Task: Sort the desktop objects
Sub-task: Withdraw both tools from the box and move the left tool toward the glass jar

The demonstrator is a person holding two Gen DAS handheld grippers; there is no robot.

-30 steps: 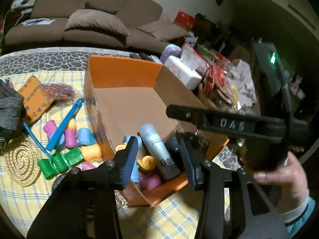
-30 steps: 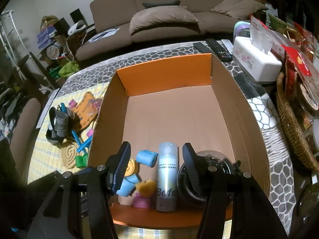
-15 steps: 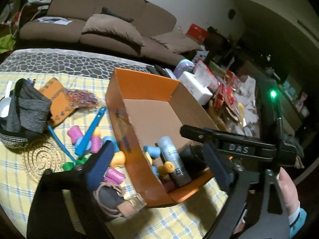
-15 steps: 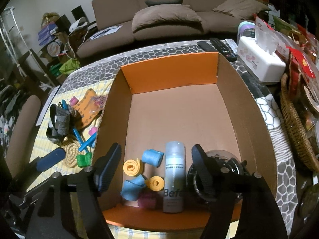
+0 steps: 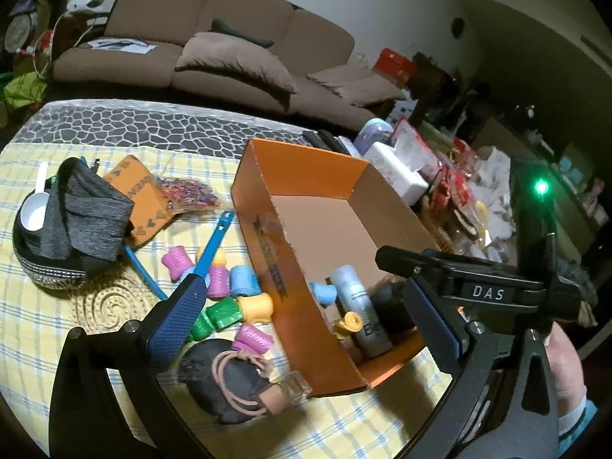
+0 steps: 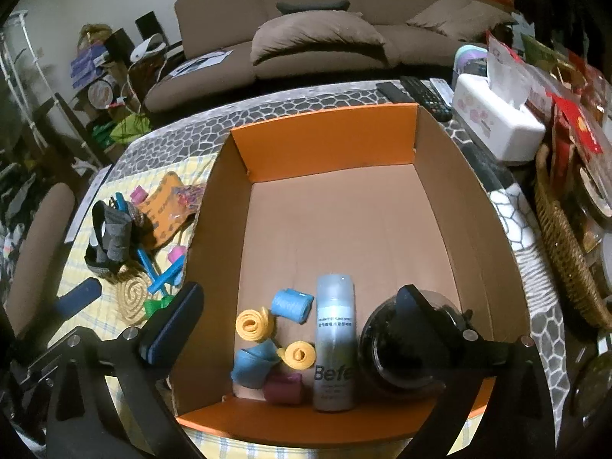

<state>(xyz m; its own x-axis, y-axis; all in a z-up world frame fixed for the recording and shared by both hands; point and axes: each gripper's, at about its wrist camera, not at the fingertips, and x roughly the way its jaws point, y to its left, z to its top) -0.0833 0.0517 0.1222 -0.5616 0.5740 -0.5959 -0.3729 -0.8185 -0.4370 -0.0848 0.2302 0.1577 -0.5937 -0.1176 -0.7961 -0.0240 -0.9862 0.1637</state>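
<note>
An orange cardboard box (image 6: 325,141) (image 5: 267,206) lies open on the table. Inside it at the near end lie a grey spray can (image 6: 333,340) (image 5: 357,310), several blue, yellow and pink hair rollers (image 6: 267,340) and a dark round jar (image 6: 405,348). More coloured rollers (image 5: 229,290) lie on the yellow checked cloth left of the box. My left gripper (image 5: 302,313) is open and empty above the box's left wall. My right gripper (image 6: 298,321) is open and empty above the box's near end.
Left of the box lie a blue comb (image 5: 212,244), an orange pouch (image 5: 141,195), a bowl with grey cloth (image 5: 76,206), a coiled mat (image 5: 111,302) and a dark pouch with hair ties (image 5: 237,378). A white tissue box (image 6: 497,126) and wicker basket (image 6: 562,252) stand right.
Both grippers opened wide and drew back from the box. The left gripper moved left and up, so the rollers on the cloth now show between its fingers.
</note>
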